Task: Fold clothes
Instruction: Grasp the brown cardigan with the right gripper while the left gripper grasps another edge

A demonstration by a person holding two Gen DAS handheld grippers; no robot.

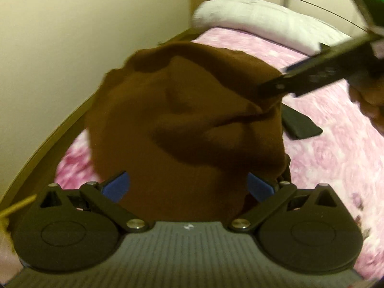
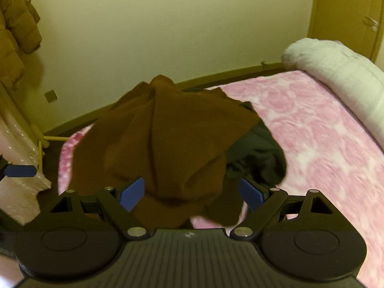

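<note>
A brown garment (image 1: 182, 120) is bunched up over the pink floral bed (image 1: 336, 156). In the left wrist view it fills the space between my left gripper's (image 1: 188, 187) wide-apart blue pads (image 1: 116, 188); whether they touch it is unclear. My right gripper comes in from the upper right in that view (image 1: 266, 91), its tip at a fold of the garment. In the right wrist view the garment (image 2: 168, 144) lies between and ahead of my right gripper's (image 2: 192, 193) wide-apart blue pads (image 2: 132, 193).
A dark garment (image 2: 259, 156) lies beside the brown one on the bed (image 2: 324, 132). A white rolled duvet (image 2: 340, 72) sits at the head. A brown coat (image 2: 14, 24) hangs on the wall at left. The bed's wooden frame (image 1: 60, 132) runs along the wall.
</note>
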